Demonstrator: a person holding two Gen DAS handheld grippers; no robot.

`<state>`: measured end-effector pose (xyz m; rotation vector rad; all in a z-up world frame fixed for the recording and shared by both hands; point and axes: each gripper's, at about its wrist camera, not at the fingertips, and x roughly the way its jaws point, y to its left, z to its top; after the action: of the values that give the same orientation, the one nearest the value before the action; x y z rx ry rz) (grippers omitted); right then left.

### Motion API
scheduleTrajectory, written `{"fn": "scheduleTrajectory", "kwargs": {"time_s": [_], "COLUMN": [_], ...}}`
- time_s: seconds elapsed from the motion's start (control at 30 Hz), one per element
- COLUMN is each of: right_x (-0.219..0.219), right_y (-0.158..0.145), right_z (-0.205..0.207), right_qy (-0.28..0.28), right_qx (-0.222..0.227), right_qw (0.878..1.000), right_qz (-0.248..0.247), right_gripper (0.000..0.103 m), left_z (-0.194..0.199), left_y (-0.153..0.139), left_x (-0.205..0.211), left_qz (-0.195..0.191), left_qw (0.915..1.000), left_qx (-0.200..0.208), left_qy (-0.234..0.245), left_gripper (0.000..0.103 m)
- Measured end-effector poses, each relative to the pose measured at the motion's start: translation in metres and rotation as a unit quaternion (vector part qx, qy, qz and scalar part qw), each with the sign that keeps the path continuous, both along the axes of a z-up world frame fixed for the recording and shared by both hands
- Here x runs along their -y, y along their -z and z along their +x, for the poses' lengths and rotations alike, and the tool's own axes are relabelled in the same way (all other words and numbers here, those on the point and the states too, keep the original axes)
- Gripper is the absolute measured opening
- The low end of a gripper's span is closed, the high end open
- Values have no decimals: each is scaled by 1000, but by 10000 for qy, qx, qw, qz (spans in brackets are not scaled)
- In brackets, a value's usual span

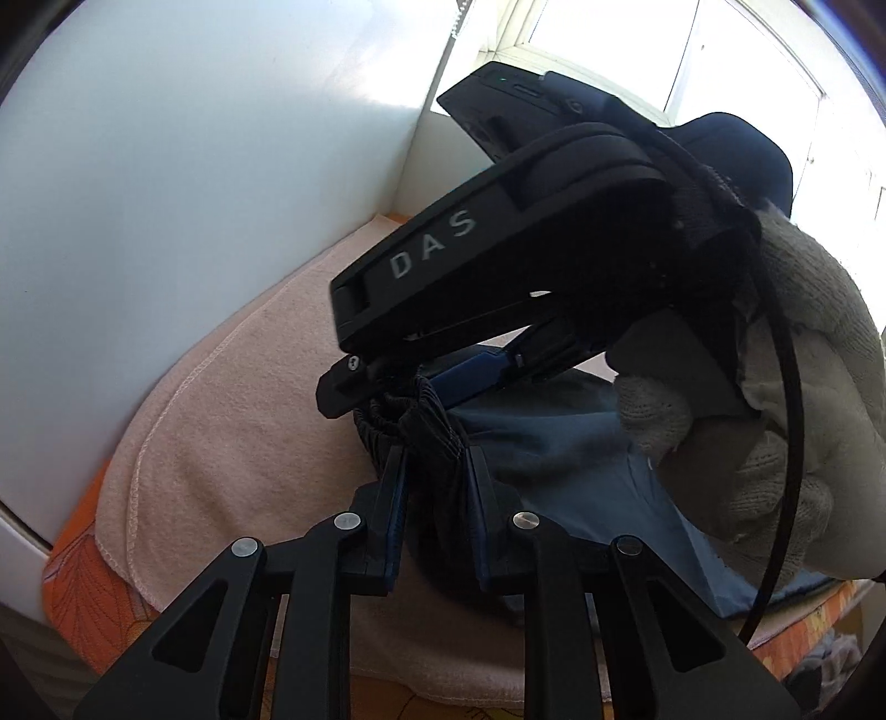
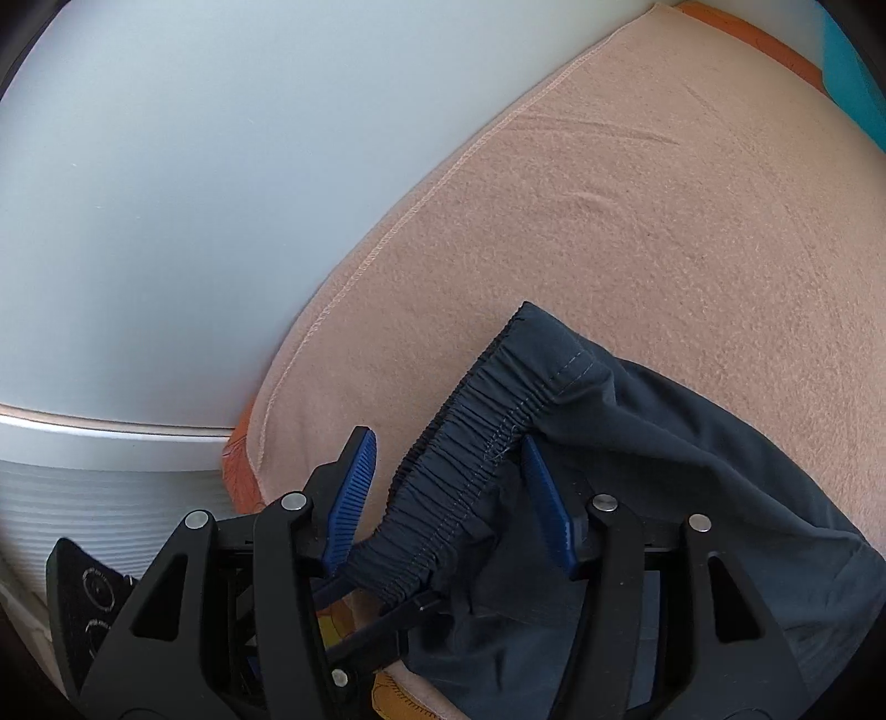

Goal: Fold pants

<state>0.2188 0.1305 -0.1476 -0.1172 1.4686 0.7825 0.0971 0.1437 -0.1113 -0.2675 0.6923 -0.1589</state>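
Dark navy pants (image 1: 554, 459) lie on a pink blanket (image 1: 249, 415). My left gripper (image 1: 437, 471) is shut on a bunched bit of their elastic waistband, with dark fabric squeezed between its fingers. My right gripper (image 1: 404, 376), held by a gloved hand (image 1: 803, 415), hovers just beyond it, tips down at the same waistband. In the right wrist view the right gripper (image 2: 448, 471) is open. The gathered waistband (image 2: 470, 443) runs between its blue pads (image 2: 354, 487), and the left pad stands apart from it. The pants (image 2: 692, 471) spread off to the right.
A white wall or panel (image 1: 166, 194) rises along the blanket's far edge (image 2: 387, 238). An orange patterned cover (image 1: 77, 587) shows beneath the blanket. A bright window (image 1: 609, 44) is behind the right hand. Bare blanket (image 2: 637, 221) stretches beyond the pants.
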Motion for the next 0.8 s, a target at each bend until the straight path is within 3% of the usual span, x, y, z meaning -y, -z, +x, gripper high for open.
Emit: {"fn": "scheduleTrajectory", "kwargs": {"time_s": [0.03, 0.1, 0.23, 0.27, 0.33, 0.5, 0.57, 0.6, 0.63, 0.8], "right_x": [-2, -2, 6, 10, 14, 37, 44, 48, 49, 53], "right_y": [-1, -2, 0, -1, -1, -3, -6, -7, -9, -22], "right_z": [-1, -4, -6, -5, -4, 5, 8, 10, 11, 16], "right_qy": [-12, -6, 133, 173, 226, 283, 239, 248, 231, 96], "right_qx": [36, 213, 161, 132, 107, 37, 1, -41, -71, 26], "right_qw": [10000, 9996, 9998, 9997, 9995, 9990, 9989, 9988, 9989, 9997], "right_qz": [-63, -176, 49, 105, 182, 343, 398, 415, 401, 225], "right_gripper": [59, 47, 38, 36, 35, 35, 36, 37, 38, 47], "left_z": [0, -2, -8, -8, -11, 5, 13, 15, 16, 4], "left_y": [0, 1, 2, 2, 3, 12, 14, 15, 15, 7], "left_x": [4, 8, 10, 9, 4, -5, -4, -2, -2, -1], "left_qz": [49, 88, 104, 111, 86, -422, -550, -547, -519, -423], "left_qw": [10000, 10000, 9998, 9996, 9988, 9978, 9973, 9974, 9975, 9986], "left_qx": [14, 38, 60, 40, 14, -283, -320, -336, -348, -76], "left_qy": [28, 23, -167, -255, -484, -436, -364, -331, -334, -300], "left_gripper": [18, 18, 20, 24, 55, 58, 57, 47, 30, 17]}}
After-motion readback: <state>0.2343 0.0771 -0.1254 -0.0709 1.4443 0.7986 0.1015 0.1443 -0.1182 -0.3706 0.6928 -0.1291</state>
